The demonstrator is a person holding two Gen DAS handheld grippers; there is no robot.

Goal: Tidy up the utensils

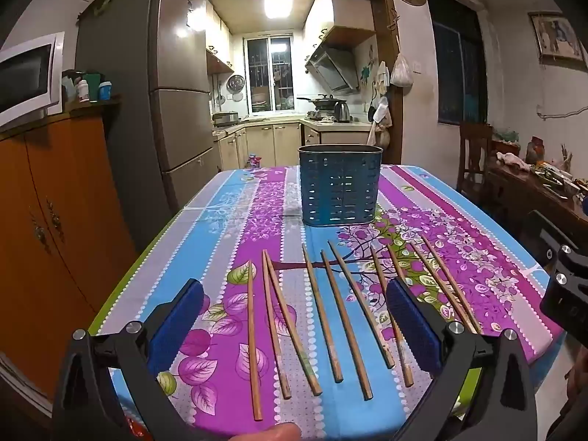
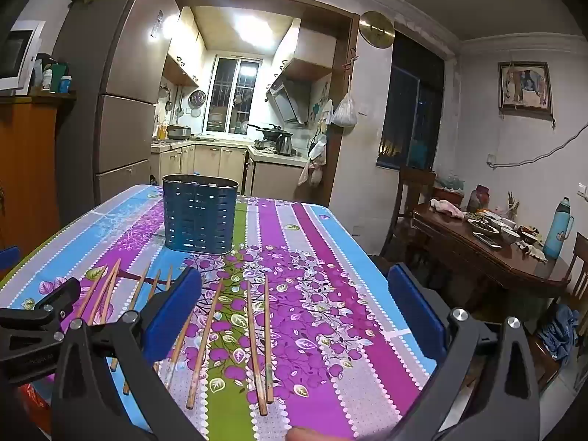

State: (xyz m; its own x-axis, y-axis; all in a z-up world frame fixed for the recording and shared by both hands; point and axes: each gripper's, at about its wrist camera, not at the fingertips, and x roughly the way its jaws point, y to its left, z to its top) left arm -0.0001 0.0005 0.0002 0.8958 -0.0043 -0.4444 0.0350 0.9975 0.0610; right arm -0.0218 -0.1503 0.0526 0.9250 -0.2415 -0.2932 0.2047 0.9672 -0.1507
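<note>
Several wooden chopsticks (image 1: 332,316) lie side by side on the flowered tablecloth, pointing away from me; they also show in the right wrist view (image 2: 253,345). A blue perforated utensil holder (image 1: 340,185) stands upright behind them, seen too in the right wrist view (image 2: 200,213). My left gripper (image 1: 294,316) is open and empty, held above the near ends of the chopsticks. My right gripper (image 2: 294,312) is open and empty, above the right-hand chopsticks. The left gripper's body (image 2: 40,316) shows at the left edge of the right wrist view.
The table (image 1: 205,220) has its front edge near me. An orange cabinet (image 1: 55,220) and a fridge (image 1: 176,110) stand to the left. A dark wooden table (image 2: 496,253) with dishes and a thermos stands to the right. The kitchen lies behind.
</note>
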